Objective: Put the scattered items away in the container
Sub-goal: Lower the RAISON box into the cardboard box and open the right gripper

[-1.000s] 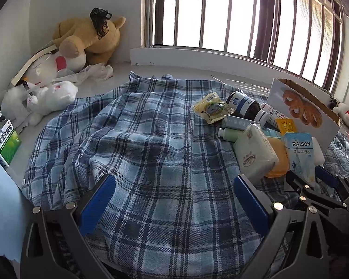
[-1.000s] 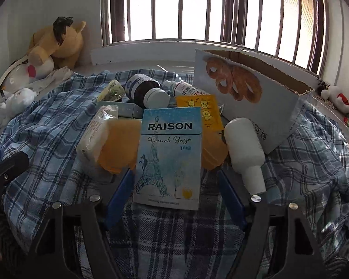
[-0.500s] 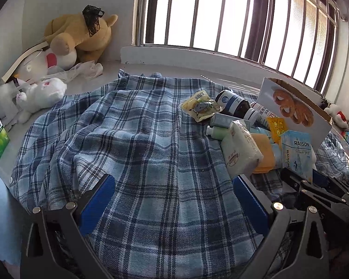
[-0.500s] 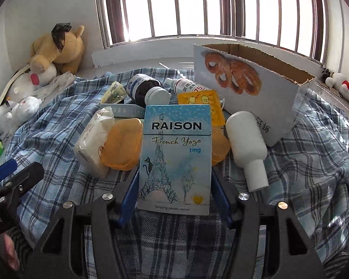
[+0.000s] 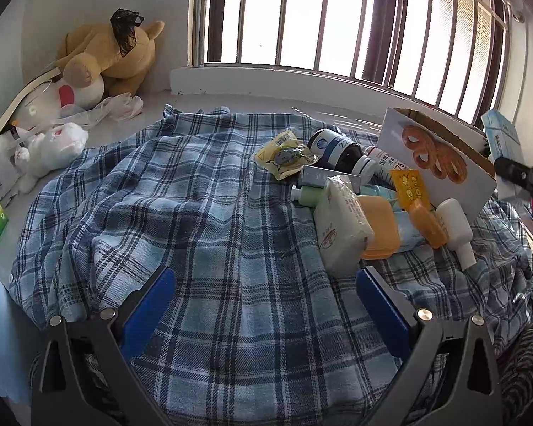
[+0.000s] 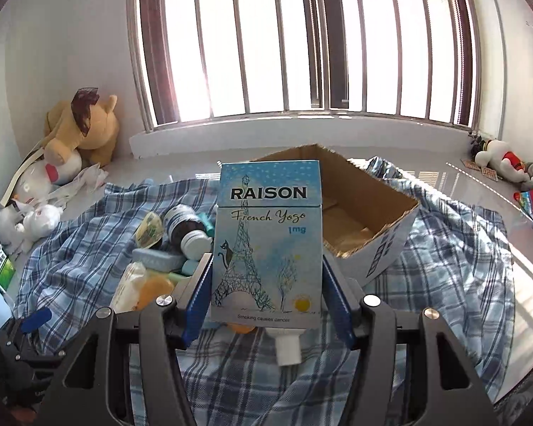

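Between the blue plastic pads of the right gripper [image 6: 266, 284] sits a smooth printed paper pack [image 6: 266, 241]. Behind it, the box [image 6: 369, 220] is raw brown cardboard inside and white printed outside. Under the left gripper [image 5: 264, 305] lies soft woven plaid cloth [image 5: 195, 213], wrinkled and matt. Far left of it, the toys [image 5: 106, 56] are fuzzy plush.

hard daylight through the barred window [image 6: 266, 46] blows out (fisheye edges bend, corners dark).

right gripper [image 6: 266, 294] jaws clamp RAISON pack [image 6: 266, 241] upright; cardboard box [image 6: 380, 213] behind, open
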The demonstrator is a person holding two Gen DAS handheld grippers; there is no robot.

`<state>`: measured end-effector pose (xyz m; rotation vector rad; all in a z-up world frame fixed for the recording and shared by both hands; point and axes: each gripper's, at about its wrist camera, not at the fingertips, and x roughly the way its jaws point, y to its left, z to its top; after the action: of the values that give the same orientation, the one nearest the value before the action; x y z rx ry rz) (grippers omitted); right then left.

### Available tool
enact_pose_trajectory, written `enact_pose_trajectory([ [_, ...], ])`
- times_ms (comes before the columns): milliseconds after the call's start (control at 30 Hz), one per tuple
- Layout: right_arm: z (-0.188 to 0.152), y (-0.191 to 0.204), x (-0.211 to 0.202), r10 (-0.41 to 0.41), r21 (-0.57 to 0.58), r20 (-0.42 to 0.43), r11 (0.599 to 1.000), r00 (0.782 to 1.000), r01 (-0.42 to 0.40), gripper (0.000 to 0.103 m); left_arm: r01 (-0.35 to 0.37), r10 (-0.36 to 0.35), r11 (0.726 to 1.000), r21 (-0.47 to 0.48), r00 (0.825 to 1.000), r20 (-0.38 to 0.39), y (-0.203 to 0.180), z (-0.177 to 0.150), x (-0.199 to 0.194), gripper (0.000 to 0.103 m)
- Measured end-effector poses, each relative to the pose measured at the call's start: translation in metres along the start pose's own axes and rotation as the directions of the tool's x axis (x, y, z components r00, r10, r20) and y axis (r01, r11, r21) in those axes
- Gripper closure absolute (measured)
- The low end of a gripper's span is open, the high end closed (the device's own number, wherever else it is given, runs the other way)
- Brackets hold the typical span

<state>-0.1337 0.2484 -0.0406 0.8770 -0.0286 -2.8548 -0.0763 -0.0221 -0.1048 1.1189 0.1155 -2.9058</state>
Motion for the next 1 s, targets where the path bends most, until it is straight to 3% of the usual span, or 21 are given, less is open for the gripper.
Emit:
enact_pose_trajectory([
  [200,0.034,-0.033,0.042,-0.008,0.061,-0.038,0.998,0.999,0.011,0.046,-0.049,0.049,0.993,0.108,0.999,0.003,-0.026,-0.001,0.004,0.000],
  [333,0.041,-0.041,0.063,-0.077,0.058,-0.034,0.995,0.996,0.079,0.046,-0.010,0.011,0.993,0.114,1.000,-0.009,-0.033,0.002,0.006,0.000],
  [433,0.039,-0.043,0.070,-0.093,0.049,-0.025,0.994,0.995,0.094,0.040,0.009,-0.007,0.995,0.097,1.000,-0.022,-0.033,0.008,0.009,0.000],
  [700,0.033,-0.064,0.040,-0.051,0.129,0.074,0.991,0.996,0.041,0.018,0.058,-0.055,0.990,0.125,0.998,-0.029,-0.044,0.016,0.013,0.000],
  [867,0.009,-0.068,0.011,0.048,0.169,0.075,0.984,0.996,-0.060,0.016,0.079,-0.076,0.987,0.143,0.997,-0.025,-0.053,0.022,0.018,0.000],
  [1000,-0.018,-0.054,-0.004,0.143,0.087,0.048,0.985,0.989,-0.147,0.016,0.080,-0.078,0.984,0.161,0.997,-0.018,-0.056,0.027,0.022,0.000],
])
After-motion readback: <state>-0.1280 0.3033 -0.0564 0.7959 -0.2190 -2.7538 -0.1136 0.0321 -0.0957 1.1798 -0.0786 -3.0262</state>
